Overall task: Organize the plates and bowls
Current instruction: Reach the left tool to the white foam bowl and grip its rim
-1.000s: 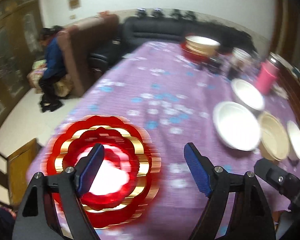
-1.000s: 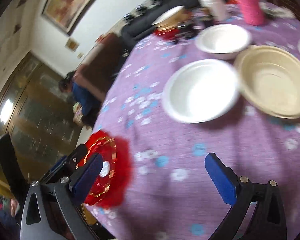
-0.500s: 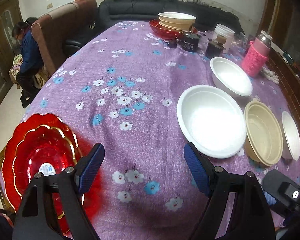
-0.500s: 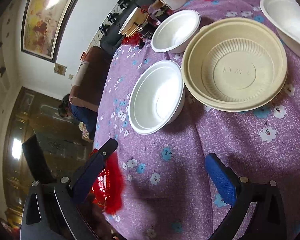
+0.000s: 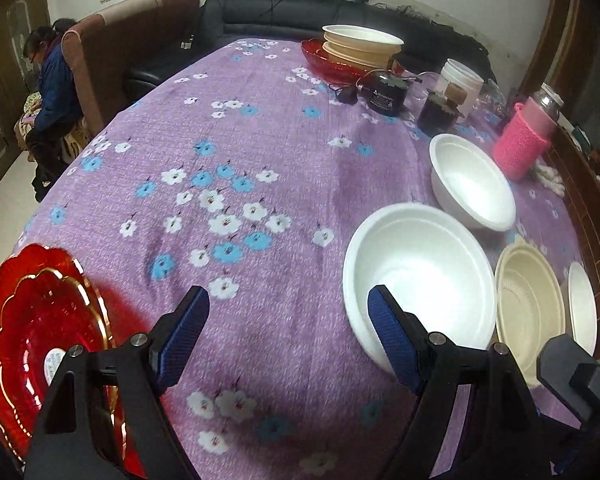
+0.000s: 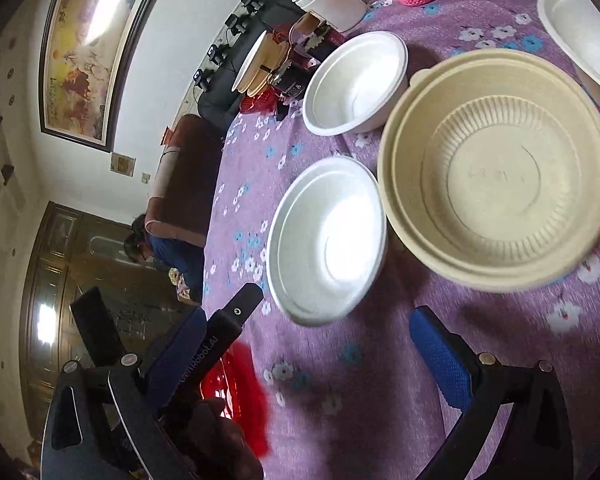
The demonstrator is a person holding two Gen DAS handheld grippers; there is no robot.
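The nearest white bowl [image 5: 420,280] sits at the lower right of the left wrist view, just ahead of the right-hand blue pad of the left tongs [image 5: 288,336]. It is round, smooth and glossy inside, empty, upright on the purple flowered surface [image 5: 240,140]. Beside it to the right is a beige ribbed bowl [image 5: 530,312], shallow and empty, its rim close to the white one; whether they touch I cannot tell. A second white bowl [image 5: 472,180] stands behind, toward the right middle, and the edge of a white dish [image 5: 582,304] shows at the far right. A red scalloped plate with gold edging [image 5: 32,328] lies alone at the lower left.

At the top centre a small stack of bowls [image 5: 360,46] already rests on a red dish. That looks like the sorted pile, so the job seems begun but mostly undone: four loose bowls or dishes and the red plate appear to need gathering.

The left tongs stand wide apart with nothing between the pads. In the right wrist view the right tongs [image 6: 308,352] are likewise spread wide and empty, low in the frame, with the white bowl and the beige bowl above them.

A pink knitted bottle cover [image 5: 524,140], a white tub [image 5: 460,84] and a black gadget [image 5: 386,94] clutter the upper right.
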